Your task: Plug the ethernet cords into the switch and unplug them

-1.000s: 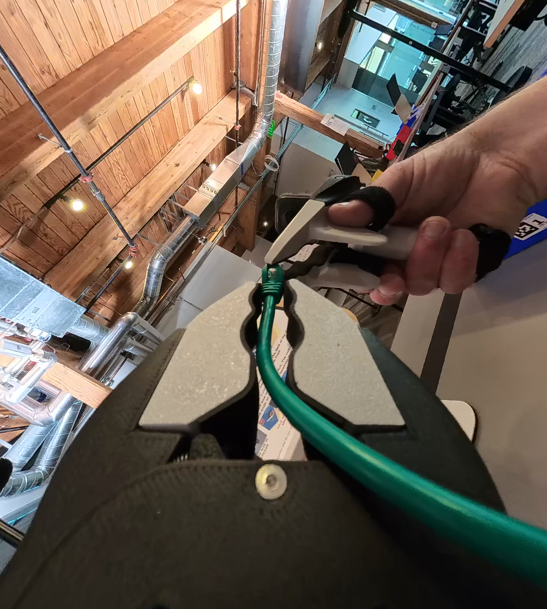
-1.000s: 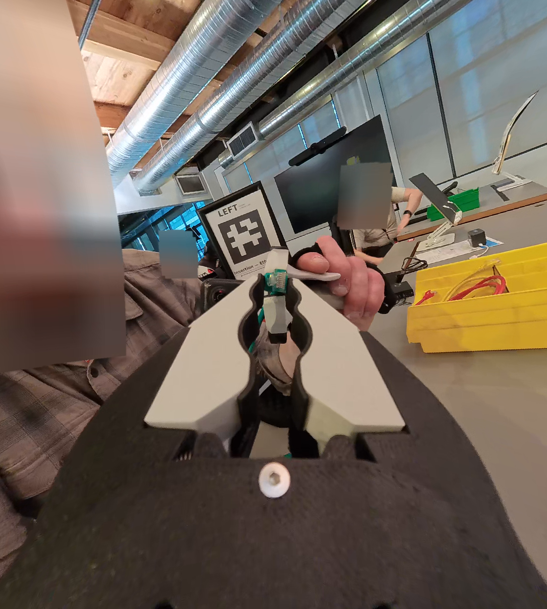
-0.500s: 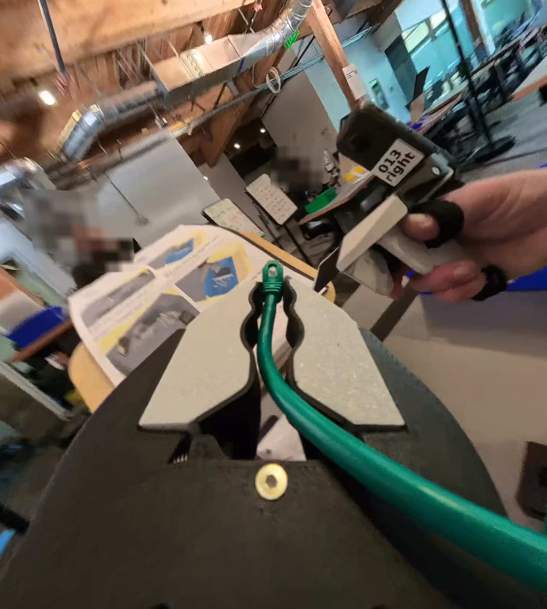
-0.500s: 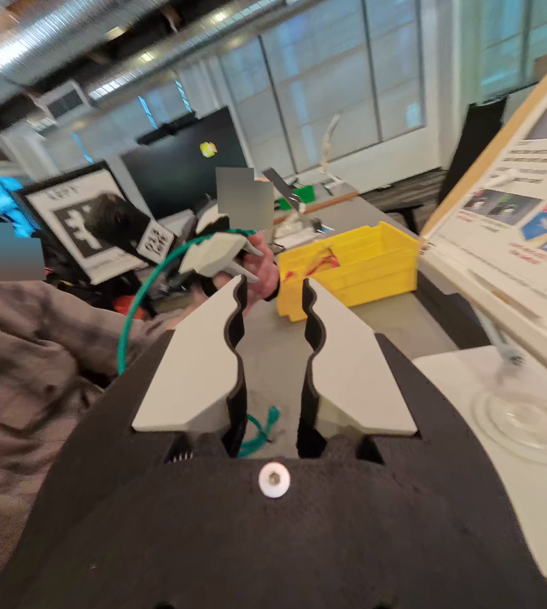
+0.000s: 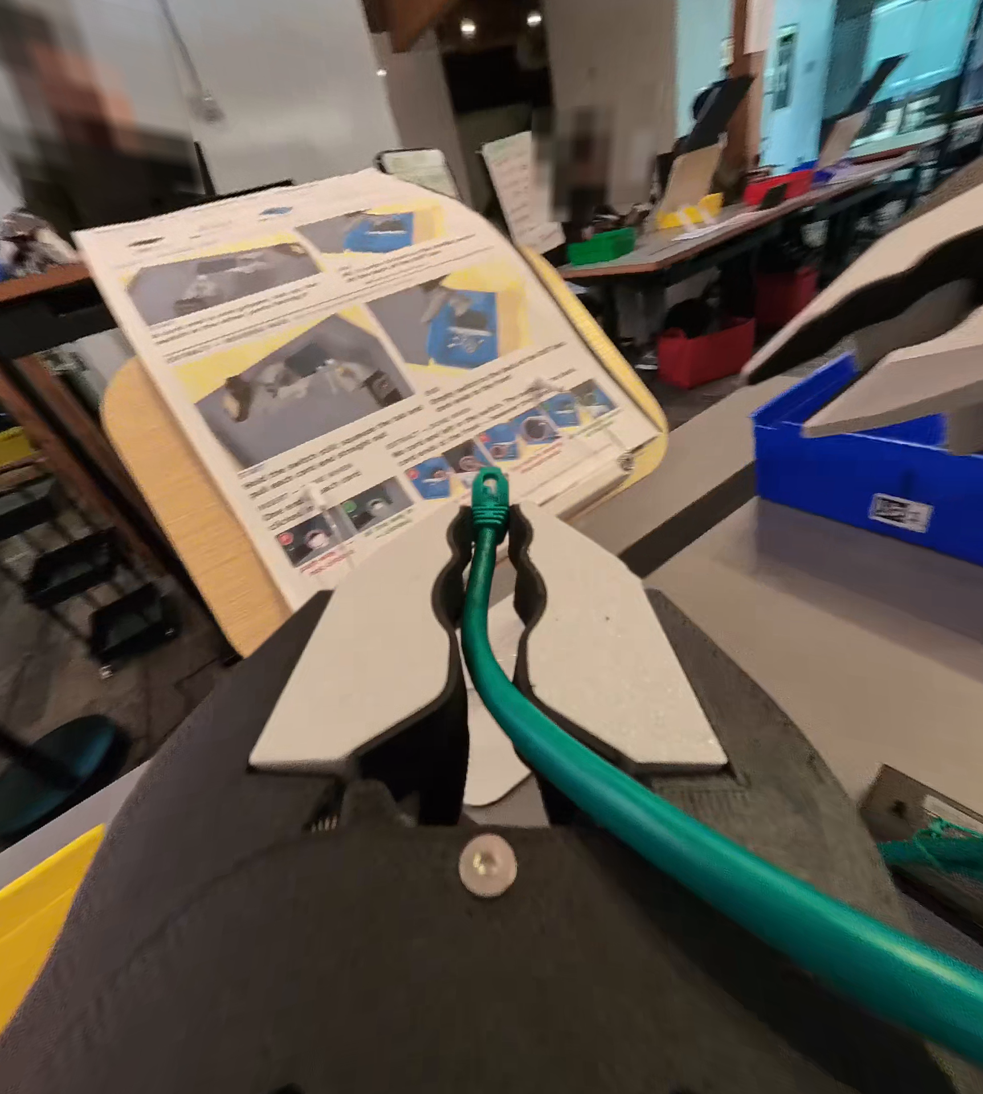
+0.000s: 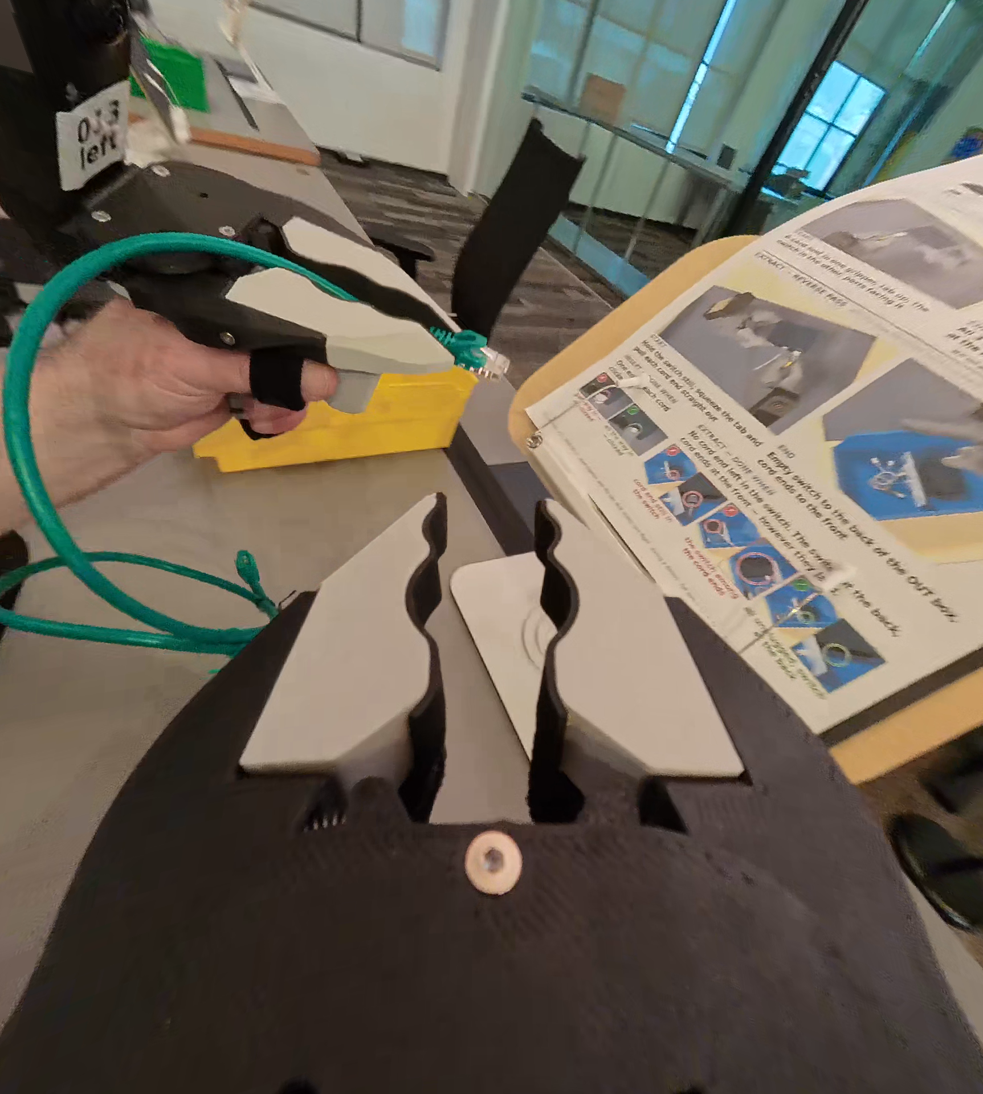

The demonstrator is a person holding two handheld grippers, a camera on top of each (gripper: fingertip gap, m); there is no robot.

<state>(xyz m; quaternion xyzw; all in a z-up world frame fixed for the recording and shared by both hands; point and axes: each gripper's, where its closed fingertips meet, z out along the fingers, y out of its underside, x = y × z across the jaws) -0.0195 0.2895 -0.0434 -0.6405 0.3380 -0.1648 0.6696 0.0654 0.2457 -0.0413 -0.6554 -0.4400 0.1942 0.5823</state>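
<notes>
A green ethernet cord (image 5: 486,568) is being gripped by the left tongs (image 5: 489,521); the right tongs (image 6: 492,515) are being held open above the bench (image 6: 193,521).

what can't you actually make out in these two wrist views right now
- Switch: not identifiable in either view; a dark object at the left wrist view's right edge is cut off and blurred.
- Green cord: far end leaves the frame at the lower right.
- Left gripper: plug tip shows, but its contacts are too small.
- Blue bin: contents hidden by its wall.
</notes>
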